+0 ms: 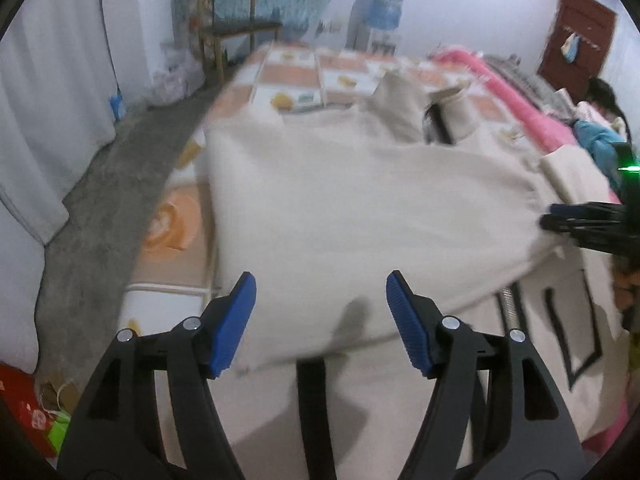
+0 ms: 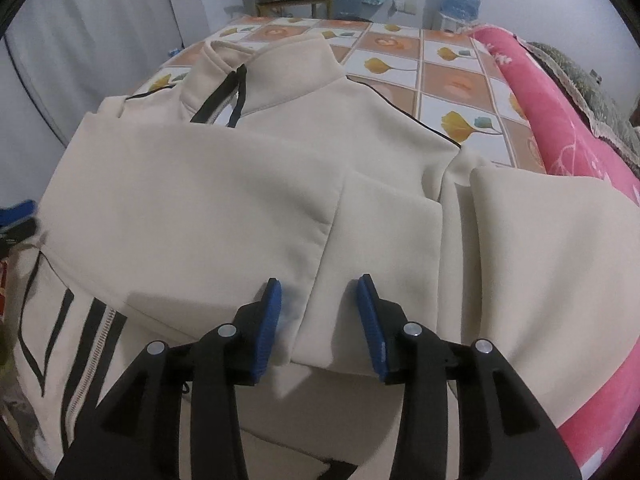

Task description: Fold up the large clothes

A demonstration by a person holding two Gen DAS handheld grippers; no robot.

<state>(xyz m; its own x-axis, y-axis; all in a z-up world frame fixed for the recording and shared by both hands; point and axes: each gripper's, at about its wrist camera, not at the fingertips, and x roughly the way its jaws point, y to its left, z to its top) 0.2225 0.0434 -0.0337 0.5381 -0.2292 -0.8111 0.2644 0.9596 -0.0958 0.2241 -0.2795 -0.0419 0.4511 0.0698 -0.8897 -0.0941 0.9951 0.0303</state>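
While both claws stand spread with nothing pinched, the step in hand looks like the release after a sleeve has been laid across the body of the cream jacket (image 2: 248,184), and doing it well means drawing each tool straight back off the cloth so no pad drags the fold askew. Nearest in the right wrist view, the right gripper (image 2: 319,320) straddles the cuff end of the folded sleeve (image 2: 372,264), its blue ribbed pads (image 2: 268,328) standing on either side of the cloth without pressing it; I would lift clear before moving sideways. In the left wrist view, the left gripper (image 1: 320,320) hangs wide apart over the near hem, empty, casting a soft shadow on the fabric. That fabric looks thick and smooth, like a fleece-backed knit that holds a rounded crease rather than a sharp one, so the fold would probably want a press flat. Black printed stripes and a metal zip (image 2: 94,356) run down the front, thin black piping trims the shoulders, and the stand collar (image 2: 264,68) stays upright farther off. Beneath lies a bedspread (image 2: 436,76) of orange and white flowered squares, a pink blanket (image 2: 568,152) rolled along its right edge, and beyond it a wooden chair (image 1: 228,32).
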